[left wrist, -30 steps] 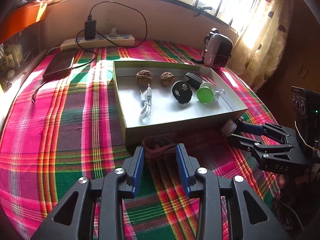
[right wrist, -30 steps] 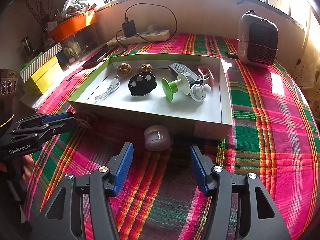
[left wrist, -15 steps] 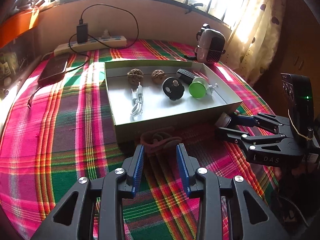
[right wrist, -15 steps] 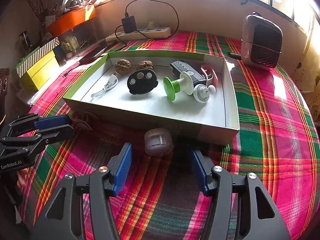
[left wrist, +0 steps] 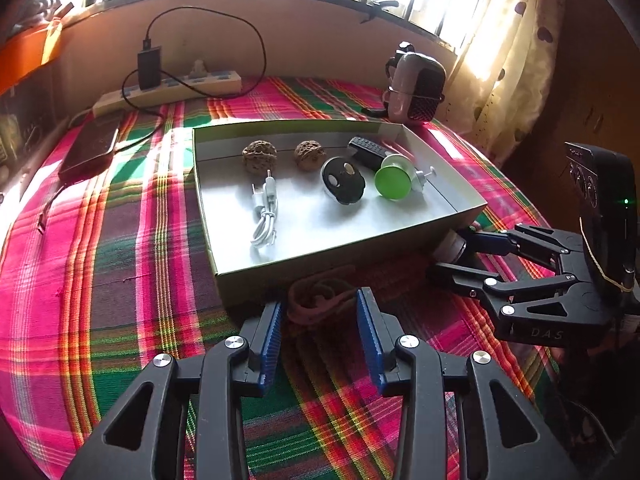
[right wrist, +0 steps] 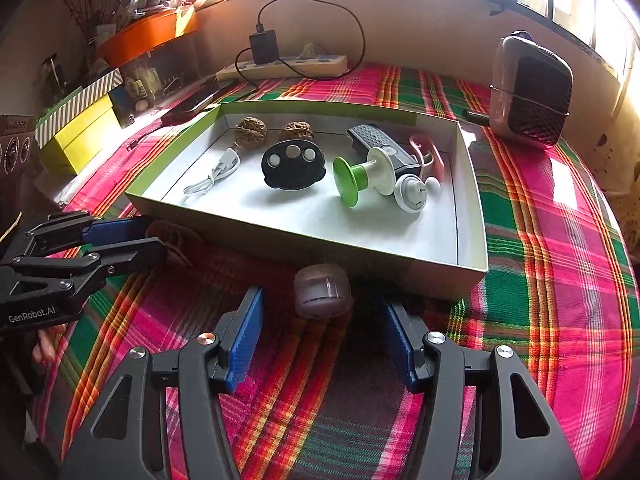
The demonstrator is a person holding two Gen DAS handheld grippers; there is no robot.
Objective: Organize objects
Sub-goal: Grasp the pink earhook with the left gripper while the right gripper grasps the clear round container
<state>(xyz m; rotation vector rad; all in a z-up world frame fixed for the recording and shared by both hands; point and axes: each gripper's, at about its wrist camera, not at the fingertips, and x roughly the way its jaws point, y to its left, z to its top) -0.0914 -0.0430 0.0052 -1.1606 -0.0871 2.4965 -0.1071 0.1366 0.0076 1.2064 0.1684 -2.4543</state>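
A white box [left wrist: 224,216] sits on a bed with a bright checked cloth [left wrist: 120,264]. In the box are two walnuts [left wrist: 259,153], a white cable [left wrist: 265,216], a black oval thing [left wrist: 343,181], a green and white toy [left wrist: 394,182], a grey remote [right wrist: 380,148] and a pink clip [right wrist: 430,156]. A small white round thing [right wrist: 412,196] lies just beside the toy. The left gripper [left wrist: 319,316] points at the cloth just in front of the box. Its jaws have just been opening and now stand wide. A pink band [left wrist: 320,294] lies on the cloth between the tips, close against the box wall, and the pads do not press on it. The right gripper [right wrist: 324,322] is near the other end of the same wall. Its jaws are spread apart too. A little round brown jar [right wrist: 323,290] stands on the cloth between its tips, just beside the box, and the pads do not touch it. Behind the box, by the wall, are a power strip [left wrist: 168,90] with a black charger [left wrist: 149,66], a dark phone [left wrist: 90,148] and a small heater [right wrist: 530,96].
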